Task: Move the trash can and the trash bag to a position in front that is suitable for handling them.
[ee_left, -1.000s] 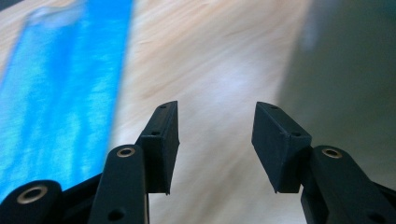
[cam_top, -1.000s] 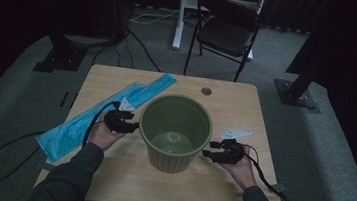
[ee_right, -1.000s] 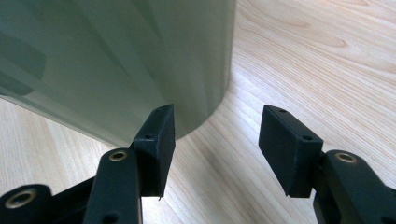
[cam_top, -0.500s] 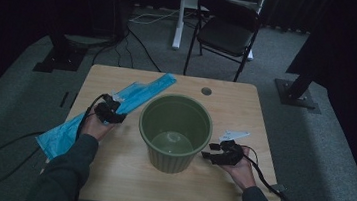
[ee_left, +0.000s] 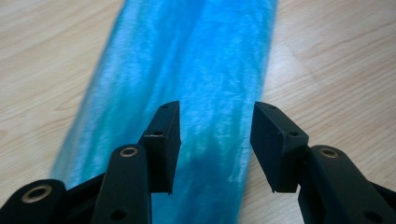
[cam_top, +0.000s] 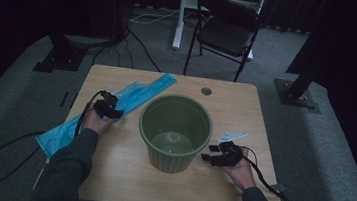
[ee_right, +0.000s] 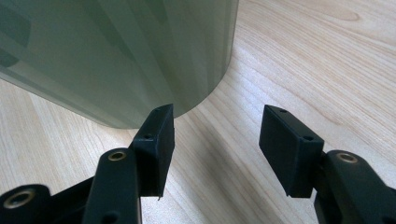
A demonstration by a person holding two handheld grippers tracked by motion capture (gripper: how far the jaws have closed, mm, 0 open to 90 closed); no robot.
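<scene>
Hovering over the blue bag, the left gripper is standing with jaws wide apart and nothing between the pads; they have just been closing a little. The bag is lying flat on the tabletop, stretched out straight ahead of these jaws and passing beneath the gap between them, so a pinch looks like the next step. Its far end is reaching toward the bin, probably laid ready as a liner. The right gripper is also resting with jaws wide and holding nothing, just beside the bin's base. The bin wall is standing ahead and to the left of these jaws, likely ready for steadying.
</scene>
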